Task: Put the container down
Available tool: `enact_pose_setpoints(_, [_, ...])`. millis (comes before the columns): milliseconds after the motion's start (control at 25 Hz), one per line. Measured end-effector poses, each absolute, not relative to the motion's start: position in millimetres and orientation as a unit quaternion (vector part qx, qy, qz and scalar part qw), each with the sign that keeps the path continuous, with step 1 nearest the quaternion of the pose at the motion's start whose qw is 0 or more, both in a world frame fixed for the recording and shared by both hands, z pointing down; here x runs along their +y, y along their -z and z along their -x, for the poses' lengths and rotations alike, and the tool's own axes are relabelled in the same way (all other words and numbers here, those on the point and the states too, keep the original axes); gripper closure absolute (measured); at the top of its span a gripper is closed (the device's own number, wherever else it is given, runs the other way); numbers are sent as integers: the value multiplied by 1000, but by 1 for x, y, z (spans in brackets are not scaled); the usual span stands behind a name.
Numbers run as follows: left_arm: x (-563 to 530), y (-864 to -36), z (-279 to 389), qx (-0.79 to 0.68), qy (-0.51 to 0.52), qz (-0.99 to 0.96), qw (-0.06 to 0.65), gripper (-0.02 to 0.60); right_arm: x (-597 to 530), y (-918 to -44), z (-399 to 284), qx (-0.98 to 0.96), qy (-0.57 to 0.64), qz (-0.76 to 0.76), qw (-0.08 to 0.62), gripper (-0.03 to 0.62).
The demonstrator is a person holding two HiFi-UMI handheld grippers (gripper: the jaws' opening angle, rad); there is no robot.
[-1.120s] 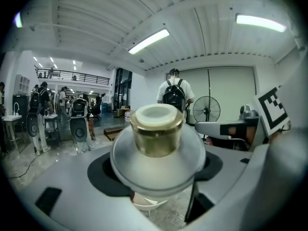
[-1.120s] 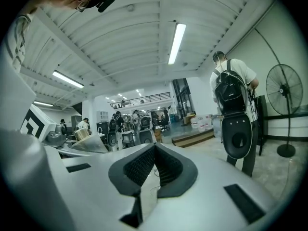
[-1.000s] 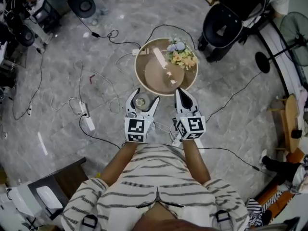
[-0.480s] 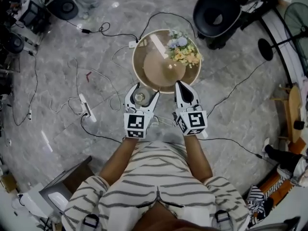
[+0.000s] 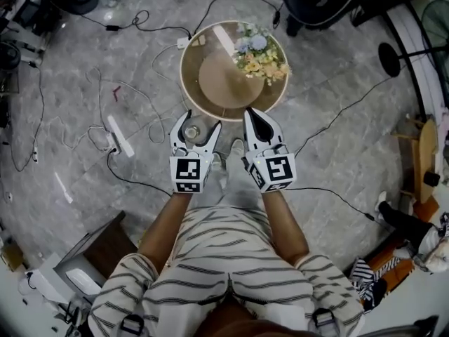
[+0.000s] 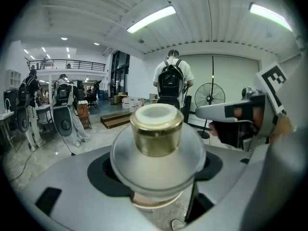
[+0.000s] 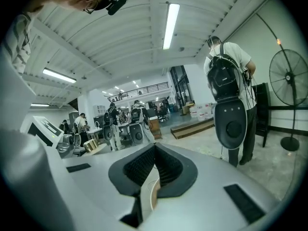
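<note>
My left claw (image 5: 198, 122) squeezes the little container (image 6: 156, 129); my right claw (image 5: 252, 112) is closed. Just ahead stands a round table (image 5: 210, 90) on grey floor (image 5: 330, 83).

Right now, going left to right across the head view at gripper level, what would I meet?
power strip → left gripper holding the container → right gripper → wooden furniture piece near the right edge

light: bright, even, from ceiling strip lights (image 6: 150, 19) | edges: fisheye-bent, dark corners | near container (image 6: 157, 150) soft
</note>
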State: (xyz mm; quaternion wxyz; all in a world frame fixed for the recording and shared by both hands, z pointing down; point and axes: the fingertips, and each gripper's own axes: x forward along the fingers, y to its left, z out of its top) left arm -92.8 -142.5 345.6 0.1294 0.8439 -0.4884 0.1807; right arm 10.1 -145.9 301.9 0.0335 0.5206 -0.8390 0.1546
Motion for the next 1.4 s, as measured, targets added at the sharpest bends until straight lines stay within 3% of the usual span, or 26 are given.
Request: enact_pose_setpoints(1400, [-206,-581,44,-516,-229,-806,177,250,-185,-552,-57,-841,-214,-487,104,586])
